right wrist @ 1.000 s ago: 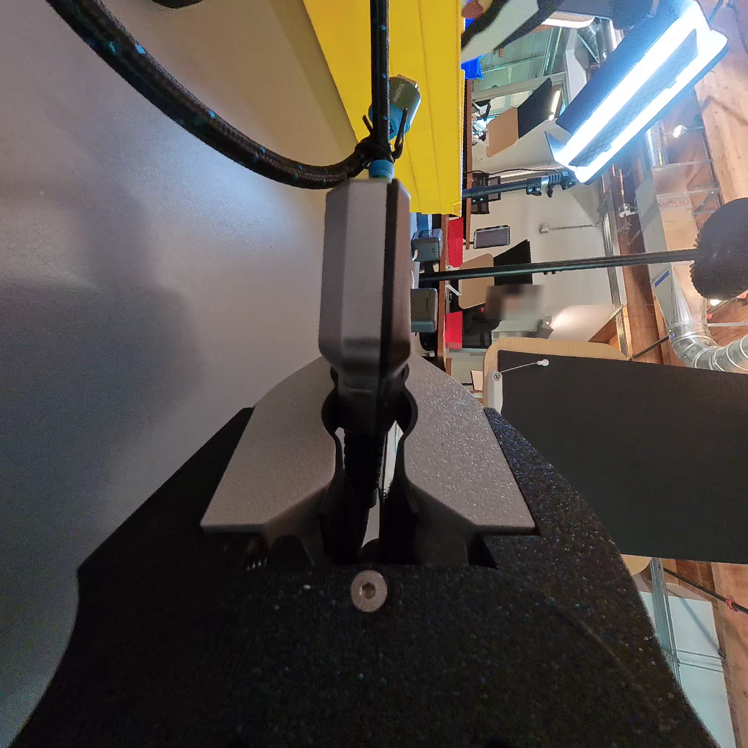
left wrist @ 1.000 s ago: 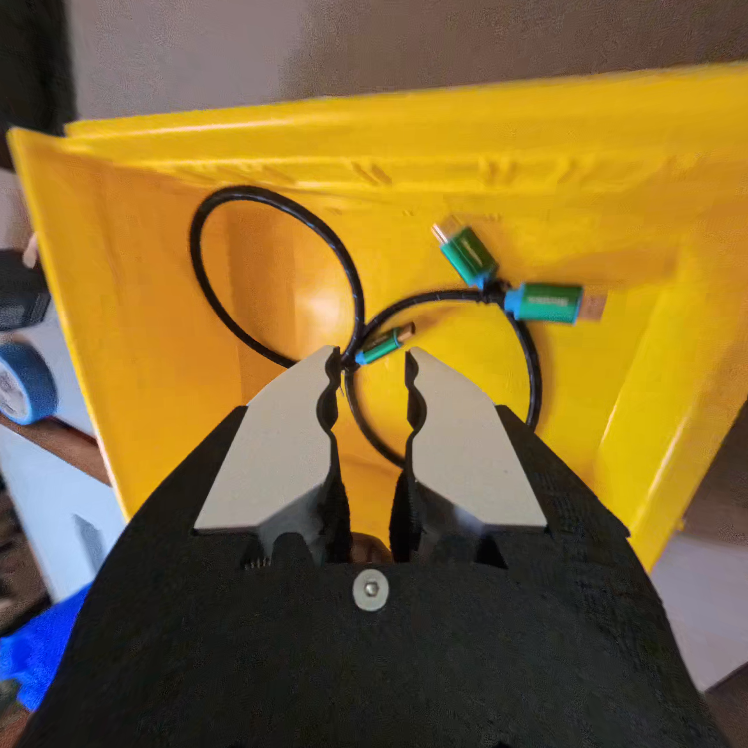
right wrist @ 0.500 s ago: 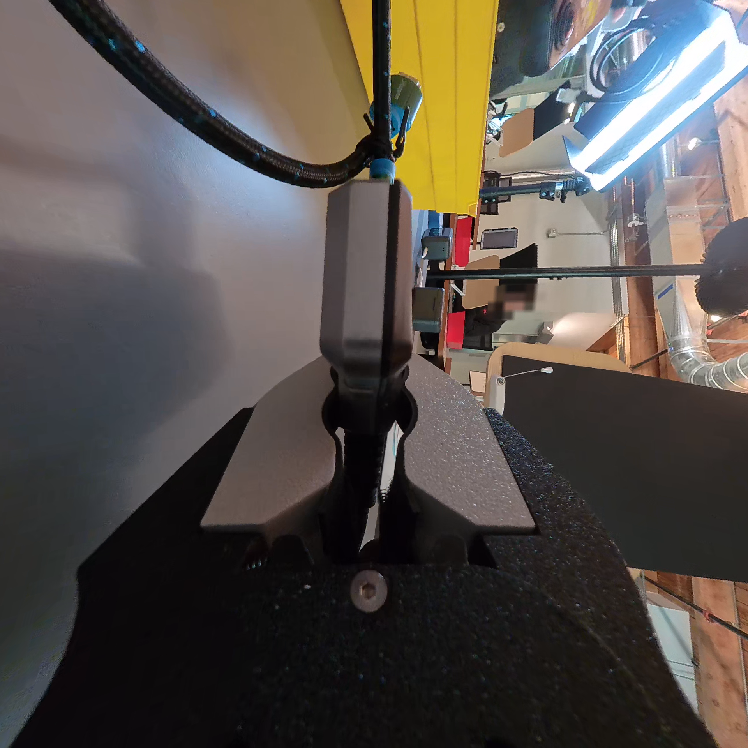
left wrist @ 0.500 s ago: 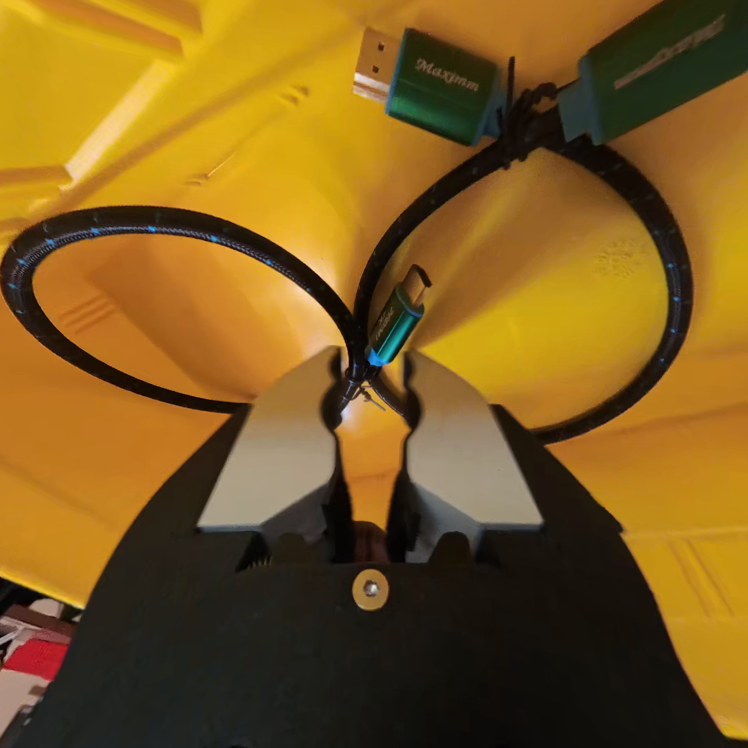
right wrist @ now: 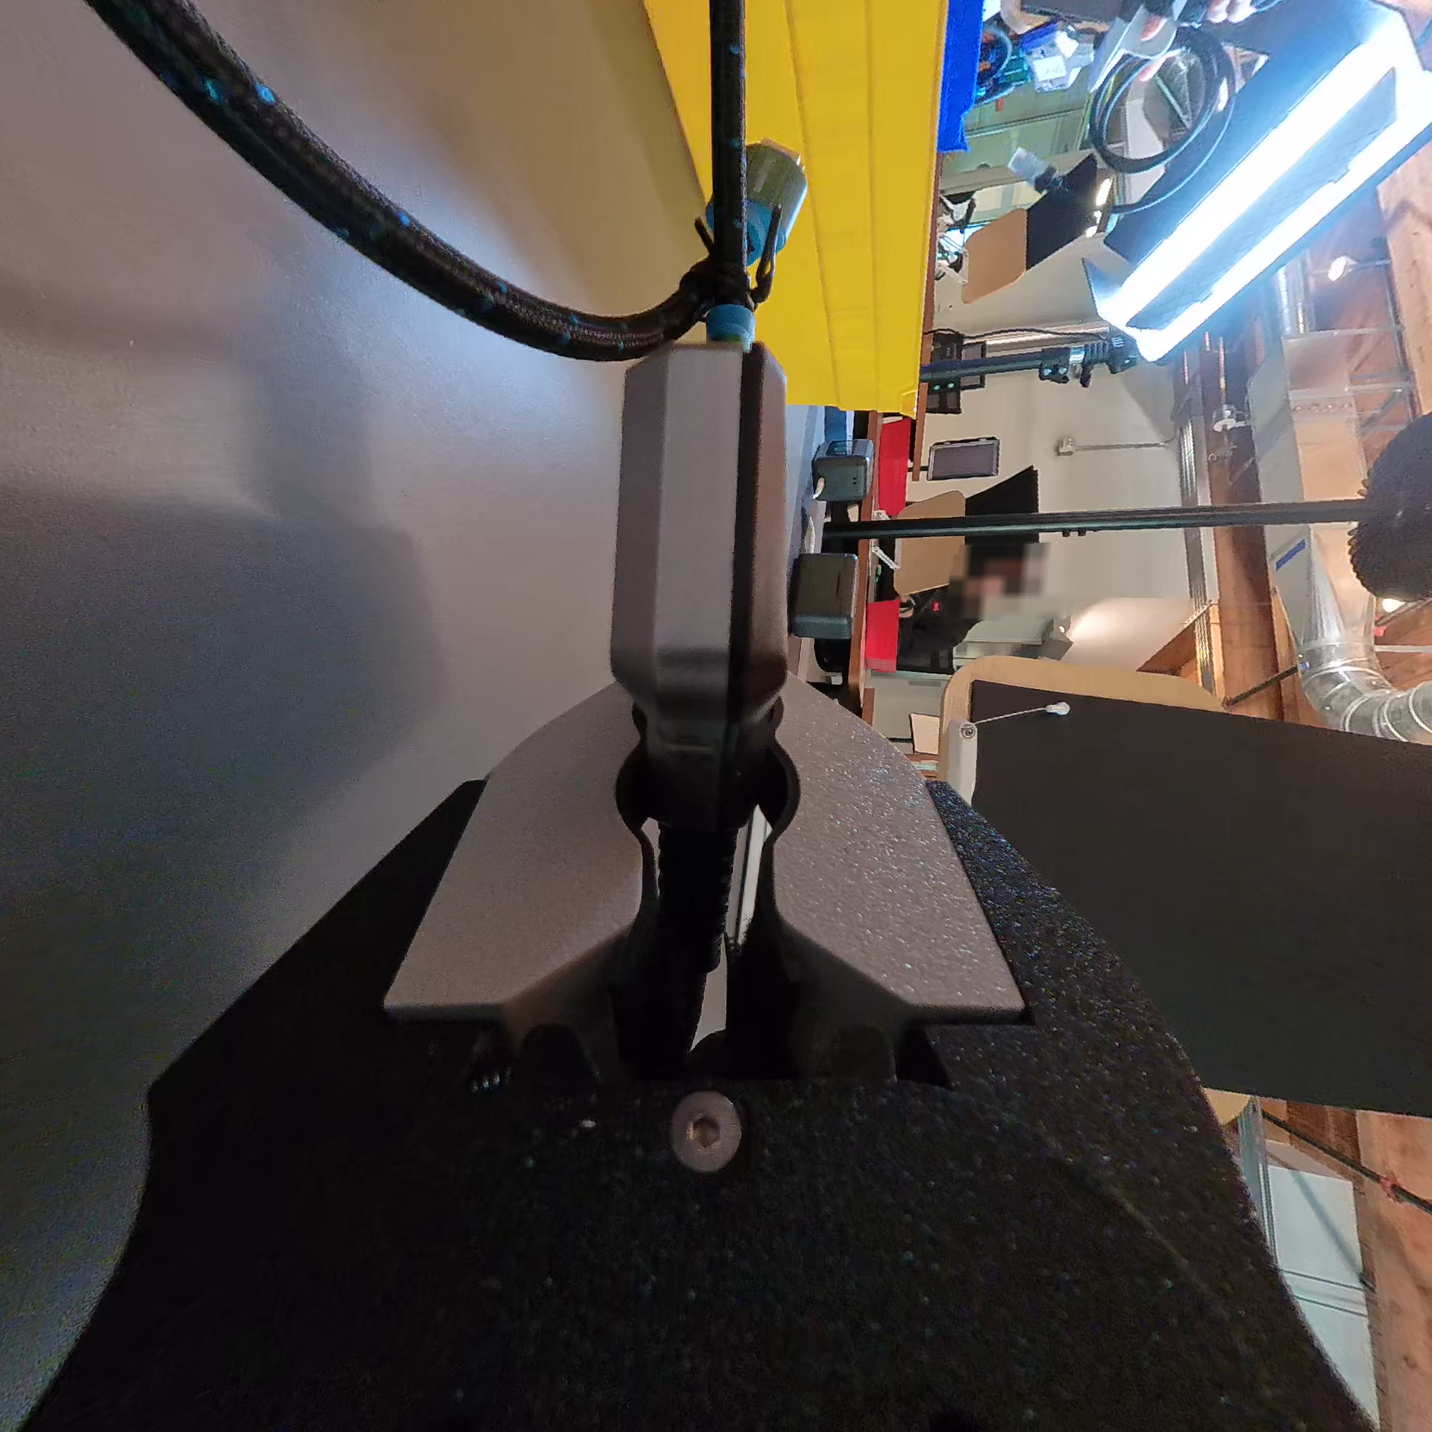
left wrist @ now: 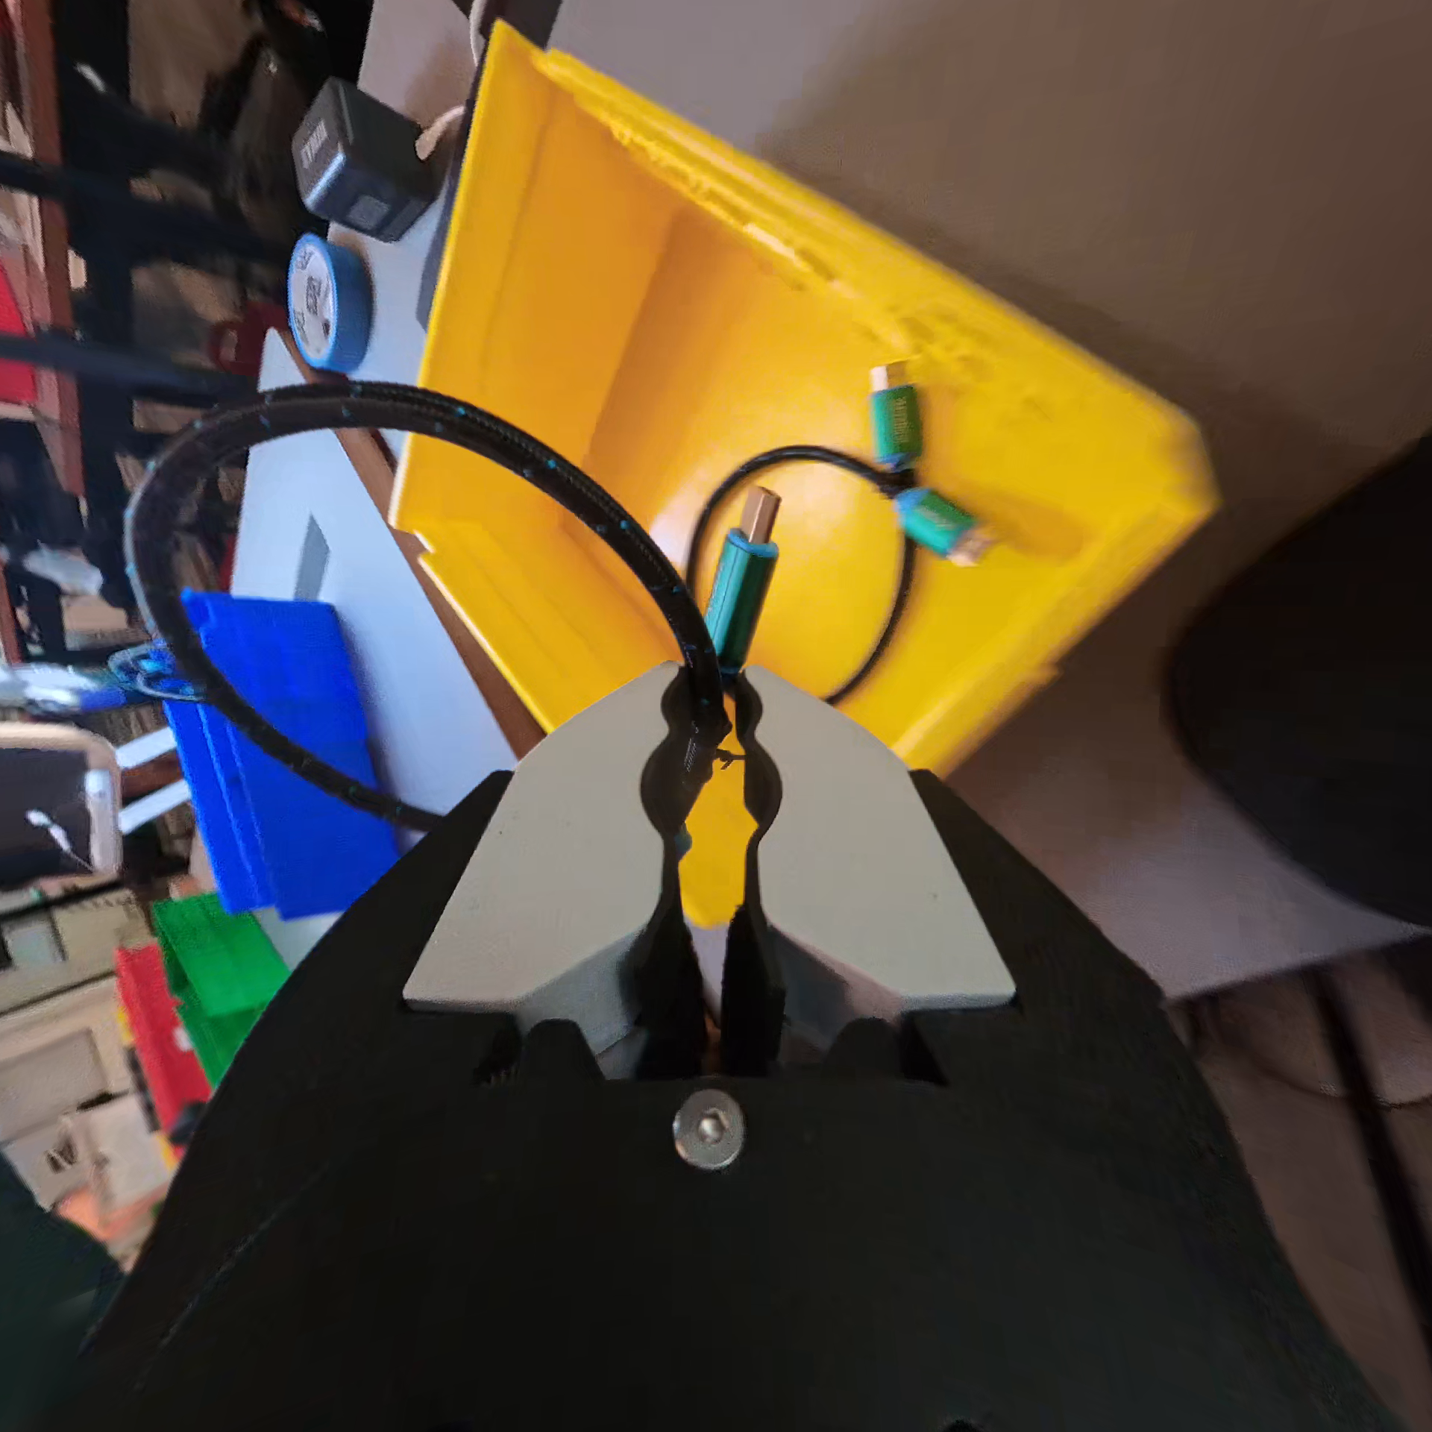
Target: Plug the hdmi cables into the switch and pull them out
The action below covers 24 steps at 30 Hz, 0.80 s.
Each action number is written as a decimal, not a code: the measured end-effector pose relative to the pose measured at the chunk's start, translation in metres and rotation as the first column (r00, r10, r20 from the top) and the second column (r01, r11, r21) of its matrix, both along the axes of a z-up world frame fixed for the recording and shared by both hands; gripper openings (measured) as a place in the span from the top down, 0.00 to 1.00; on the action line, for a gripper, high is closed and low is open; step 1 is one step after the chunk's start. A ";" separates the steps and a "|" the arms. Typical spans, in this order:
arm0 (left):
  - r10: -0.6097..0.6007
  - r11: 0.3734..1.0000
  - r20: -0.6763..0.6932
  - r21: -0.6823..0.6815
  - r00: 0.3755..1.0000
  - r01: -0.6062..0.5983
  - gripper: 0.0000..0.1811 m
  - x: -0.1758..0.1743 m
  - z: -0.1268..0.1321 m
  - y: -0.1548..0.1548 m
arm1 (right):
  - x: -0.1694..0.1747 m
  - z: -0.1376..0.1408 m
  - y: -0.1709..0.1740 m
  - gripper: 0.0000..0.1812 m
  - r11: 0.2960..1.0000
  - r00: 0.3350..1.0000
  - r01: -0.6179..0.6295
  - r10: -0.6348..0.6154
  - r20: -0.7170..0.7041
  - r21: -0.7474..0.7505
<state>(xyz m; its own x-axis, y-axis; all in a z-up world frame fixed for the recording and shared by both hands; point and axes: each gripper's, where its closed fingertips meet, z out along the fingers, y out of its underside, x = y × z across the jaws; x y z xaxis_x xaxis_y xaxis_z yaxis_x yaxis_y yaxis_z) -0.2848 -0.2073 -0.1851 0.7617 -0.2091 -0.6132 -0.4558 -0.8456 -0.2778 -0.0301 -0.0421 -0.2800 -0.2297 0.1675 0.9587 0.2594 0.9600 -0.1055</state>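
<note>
In the left wrist view my left gripper (left wrist: 717, 676) is shut on a black braided HDMI cable (left wrist: 403, 418) just behind its green plug (left wrist: 741, 593). The plug sticks out past the fingertips with its metal tip forward, above the yellow bin (left wrist: 542, 310). A second short cable with two green plugs (left wrist: 936, 523) lies in the bin. In the right wrist view my right gripper (right wrist: 705, 721) is shut on the grey switch (right wrist: 682, 504), held upright. A blue-collared plug (right wrist: 728, 325) sits in the switch's far end, and its braided cable (right wrist: 387, 225) loops off to the left.
A blue tape roll (left wrist: 325, 302) and a small black device (left wrist: 356, 170) lie left of the bin. A blue bin (left wrist: 271, 736) stands nearer, with green and red bins below it. A dark round object (left wrist: 1317, 697) is at the right. A person sits far off in the right view.
My left gripper closed on the cable behind the green plug inside the bin, then pulled back and tilted with it. The right gripper kept its hold on the switch and stayed still.
</note>
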 end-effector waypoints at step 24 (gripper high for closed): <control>-0.145 0.974 0.651 -0.039 0.745 0.223 0.75 0.156 -0.091 -0.026 | 0.002 -0.002 -0.005 0.87 1.000 1.000 -0.025 0.025 0.018 0.011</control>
<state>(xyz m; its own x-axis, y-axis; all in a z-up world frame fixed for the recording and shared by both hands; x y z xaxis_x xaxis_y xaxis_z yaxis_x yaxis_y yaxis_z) -0.1284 -0.2331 -0.2761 0.9063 -0.4209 0.0390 -0.3540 -0.8062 -0.4741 -0.0285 -0.0472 -0.2823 -0.2507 0.1506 0.9563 0.2371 0.9673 -0.0902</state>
